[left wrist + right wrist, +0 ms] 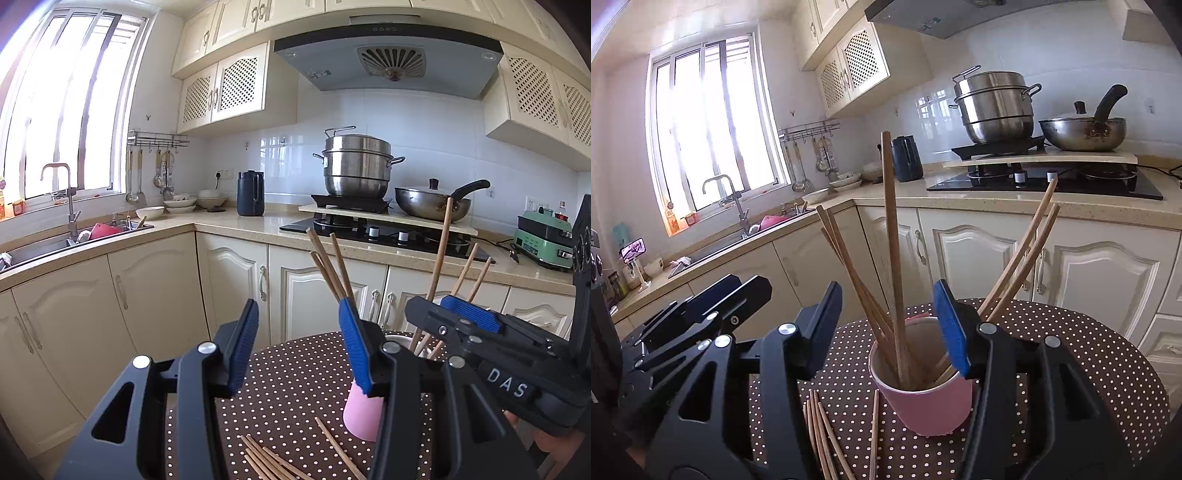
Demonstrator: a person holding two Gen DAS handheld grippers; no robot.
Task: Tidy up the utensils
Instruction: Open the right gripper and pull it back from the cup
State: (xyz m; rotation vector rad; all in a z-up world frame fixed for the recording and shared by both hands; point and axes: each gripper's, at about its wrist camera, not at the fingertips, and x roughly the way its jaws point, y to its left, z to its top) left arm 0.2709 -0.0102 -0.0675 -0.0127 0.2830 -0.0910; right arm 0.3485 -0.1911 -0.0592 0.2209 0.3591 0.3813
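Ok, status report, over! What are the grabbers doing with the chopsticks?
Both sets of jaws open, empty. Pink cup holds several chopsticks. Loose chopsticks lie on the dotted tablecloth. Nothing in the way.

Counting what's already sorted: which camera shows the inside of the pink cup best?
The right wrist view: it looks down into the pink cup, showing its rim and the chopsticks standing inside. In the left wrist view, the left claw hides most of the cup, rim included.
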